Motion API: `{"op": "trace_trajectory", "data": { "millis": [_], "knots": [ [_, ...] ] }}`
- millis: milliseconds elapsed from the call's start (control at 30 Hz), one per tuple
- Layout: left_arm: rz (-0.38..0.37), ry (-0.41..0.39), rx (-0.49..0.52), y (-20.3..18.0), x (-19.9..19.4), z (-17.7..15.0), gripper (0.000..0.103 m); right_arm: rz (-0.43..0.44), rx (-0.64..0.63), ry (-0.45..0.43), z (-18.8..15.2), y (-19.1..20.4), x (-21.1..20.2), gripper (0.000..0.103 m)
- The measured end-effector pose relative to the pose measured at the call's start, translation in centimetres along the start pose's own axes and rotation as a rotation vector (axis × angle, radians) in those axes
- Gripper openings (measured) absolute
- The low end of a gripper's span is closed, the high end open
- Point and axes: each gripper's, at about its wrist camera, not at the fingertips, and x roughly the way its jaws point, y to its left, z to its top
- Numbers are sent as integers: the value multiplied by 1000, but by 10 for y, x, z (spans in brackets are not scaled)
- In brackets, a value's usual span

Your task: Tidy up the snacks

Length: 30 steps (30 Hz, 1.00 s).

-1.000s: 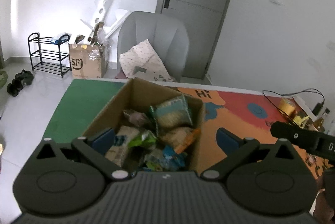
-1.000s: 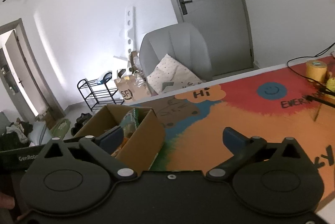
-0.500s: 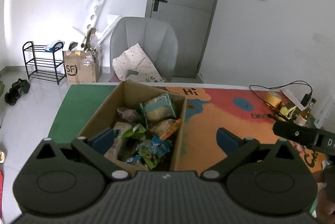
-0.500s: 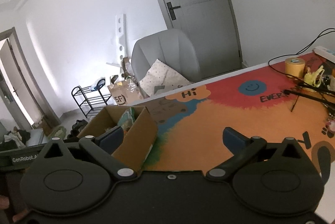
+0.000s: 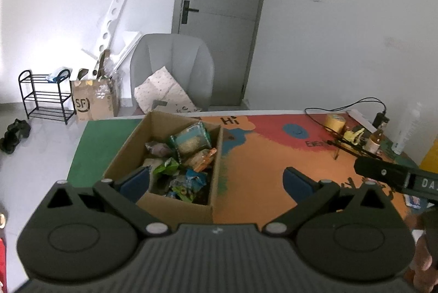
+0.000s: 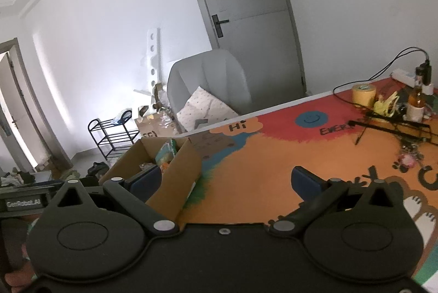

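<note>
The snacks (image 5: pixel 182 161) are small, crinkly bags in green, blue, orange and purple. They lie in a heap, and one bigger green bag (image 5: pixel 191 138) leans up at the back. They are all inside a brown box (image 5: pixel 175 206) with its top open. In the left view the box sits in the middle of the frame, on a bright mat (image 5: pixel 262 156). In the right view the box (image 6: pixel 175 172) is at lower left, and only a few bag tops peek out.

The left gripper (image 5: pixel 216 179) is spread wide and holds nothing. The right gripper (image 6: pixel 225 179) is spread wide too, with nothing in it.

A tape roll (image 6: pixel 363 93) and a bottle (image 6: pixel 416 101) sit at the right side of the mat.
</note>
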Motion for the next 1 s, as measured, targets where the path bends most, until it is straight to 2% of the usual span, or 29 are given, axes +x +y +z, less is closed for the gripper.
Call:
{"op": "trace_trajectory", "data": {
  "millis": [467,1000],
  "knots": [
    [-49,-22,32,-11,-37,-16,103,-27,-24,-48,-6,2,-53,103],
    [-27,-41,79,-24,-60,-26,103,11,-54,-64,-23,1,-89,103]
  ]
}}
